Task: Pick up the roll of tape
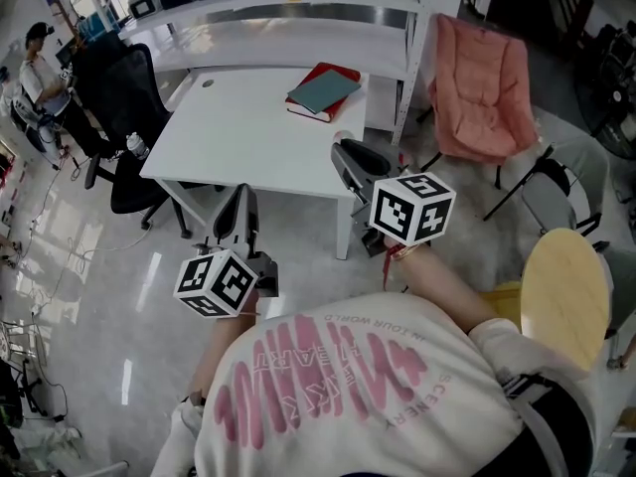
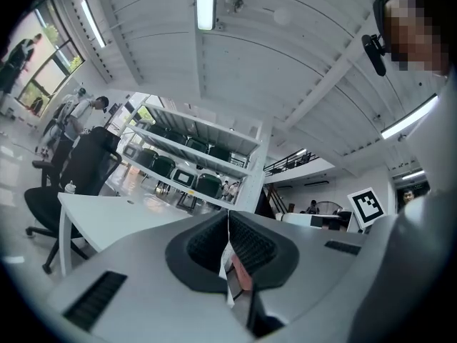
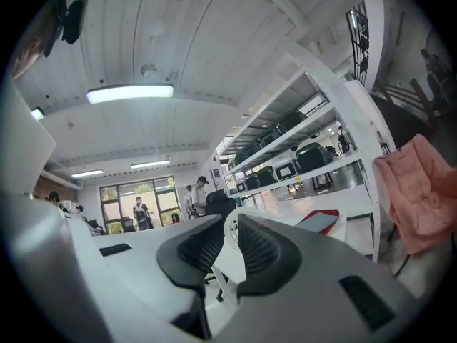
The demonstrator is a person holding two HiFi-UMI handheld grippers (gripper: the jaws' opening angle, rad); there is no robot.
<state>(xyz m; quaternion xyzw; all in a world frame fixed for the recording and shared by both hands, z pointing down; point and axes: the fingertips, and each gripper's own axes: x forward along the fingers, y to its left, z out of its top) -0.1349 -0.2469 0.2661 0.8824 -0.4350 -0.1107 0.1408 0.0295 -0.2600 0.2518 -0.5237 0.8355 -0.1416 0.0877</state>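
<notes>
Two tools are held up in front of the person's chest, both pointing roughly level toward a white table [image 1: 248, 137].

Far left, a 2nd person in a dark cap [image 1: 40, 63] stands beside a black office chair [image 1: 124, 97] w/ a bottle just next to it.

Next, the left tool [image 2: 228, 238]: its dark ribbed pads sit all but together, only a thin pale slit btwn them, and nothing gripped. Its marker cube shows low in the head view, near the person's shirt.

Centre: the table top is mostly bare. A red book w/ a teal one [image 1: 323, 92] lying on it rests near the far right corner. Behind the table is a white shelf rack [image 1: 298, 13] carrying dark cases.

Right of centre, the right tool [image 3: 230, 234] is closed partway on the roll of tape [image 3: 230, 256]. The white ring stands on edge btwn the pads, pinched across its width, and its rim pokes out past the tips. So the roll is off the table, carried in that tool. In the head view it shows as a small pale ring at the tool's tip.

Further right come a pink folding chair [image 1: 482, 92] and then a round yellow stool [image 1: 566, 286], well apart from the table.
</notes>
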